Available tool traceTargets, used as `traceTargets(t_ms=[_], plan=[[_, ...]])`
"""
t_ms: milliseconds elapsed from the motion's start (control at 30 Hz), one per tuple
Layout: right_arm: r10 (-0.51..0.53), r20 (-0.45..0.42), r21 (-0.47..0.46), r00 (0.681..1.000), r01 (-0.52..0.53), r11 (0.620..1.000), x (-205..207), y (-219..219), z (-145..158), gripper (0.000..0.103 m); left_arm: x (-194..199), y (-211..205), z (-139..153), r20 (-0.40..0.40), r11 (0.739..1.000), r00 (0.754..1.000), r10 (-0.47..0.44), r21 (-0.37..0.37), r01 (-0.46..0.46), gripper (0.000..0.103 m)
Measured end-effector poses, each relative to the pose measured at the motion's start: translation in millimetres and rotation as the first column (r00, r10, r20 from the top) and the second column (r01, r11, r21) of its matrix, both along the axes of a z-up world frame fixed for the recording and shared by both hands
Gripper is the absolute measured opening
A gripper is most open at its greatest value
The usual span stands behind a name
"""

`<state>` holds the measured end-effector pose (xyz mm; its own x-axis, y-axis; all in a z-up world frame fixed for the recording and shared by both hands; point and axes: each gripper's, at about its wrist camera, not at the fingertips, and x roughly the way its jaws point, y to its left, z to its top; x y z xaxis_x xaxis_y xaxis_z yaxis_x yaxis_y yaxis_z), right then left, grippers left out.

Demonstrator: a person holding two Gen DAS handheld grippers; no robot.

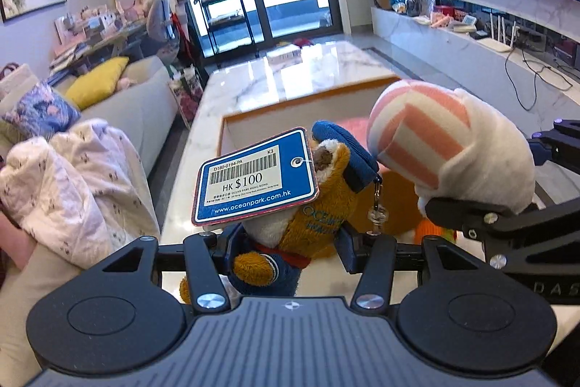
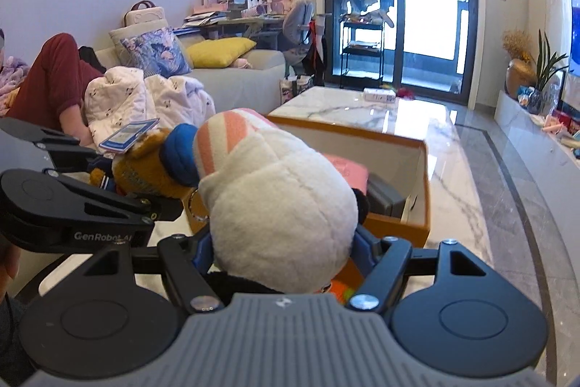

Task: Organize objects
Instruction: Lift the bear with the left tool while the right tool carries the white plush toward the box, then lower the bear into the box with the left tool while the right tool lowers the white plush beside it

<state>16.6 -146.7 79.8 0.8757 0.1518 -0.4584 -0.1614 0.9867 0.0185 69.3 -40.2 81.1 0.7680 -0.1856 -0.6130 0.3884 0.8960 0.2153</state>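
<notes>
Closest to the lens, left gripper (image 1: 286, 238), jaws pinching a brown plush toy (image 1: 319, 205) around its body, blue cap up, blue price tag (image 1: 253, 178) dangling off one ear toward the sofa (image 1: 145, 104). Just beside it, right gripper (image 2: 282, 252), jaws pressed into a white plush with a pink-striped hat (image 2: 275, 191), squeezing the soft body from both sides. Both toys held raised at the near edge of an orange-rimmed box (image 2: 422, 176), which stands on the marble bench (image 2: 380, 111). Inside the box, a pink item (image 2: 348, 169) and a dark grey block (image 2: 386, 202), with bare floor apparently left between them and the near wall. Held high, probably, so the plush clears the rim before going down; gripped at the midsection, likely, so neither flops out. Toys touching or nearly so, side by side. Risk, by judgement: tag or keyring clasp (image 1: 377, 202) catching on the rim. Small white carton (image 2: 378, 95) far down the bench, untouched.
</notes>
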Motion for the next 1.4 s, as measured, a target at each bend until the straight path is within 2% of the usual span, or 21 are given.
traceTargets(t_ms=[167,367,567,800,1100,1400], plan=[[-0.025,0.037,-0.016,0.999,0.026,1.000,25,-11,25,0.073,29,-14,17,0.031,1.000,1.000,0.001,-0.021,0.000,0.060],[-0.079,0.044,0.005,0.996,0.079,0.997,70,-33,39,0.073,74,-34,13,0.035,1.000,0.999,0.007,-0.026,-0.006,0.060],[-0.106,0.004,0.029,0.994,0.106,0.994,112,-47,24,0.073,109,-48,-8,0.008,1.000,1.000,0.009,-0.007,-0.009,0.060],[-0.103,-0.071,0.018,0.992,0.104,0.994,143,-48,1,0.073,134,-44,-32,-0.057,0.999,0.998,0.037,-0.010,-0.037,0.060],[-0.124,-0.145,0.000,0.982,0.125,0.992,160,-43,-23,0.074,155,-42,-54,-0.157,0.997,0.985,0.076,-0.004,-0.078,0.059],[-0.134,-0.208,-0.020,0.969,0.133,0.991,165,-40,-39,0.074,156,-45,-63,-0.205,0.994,0.973,0.106,0.018,-0.105,0.059]])
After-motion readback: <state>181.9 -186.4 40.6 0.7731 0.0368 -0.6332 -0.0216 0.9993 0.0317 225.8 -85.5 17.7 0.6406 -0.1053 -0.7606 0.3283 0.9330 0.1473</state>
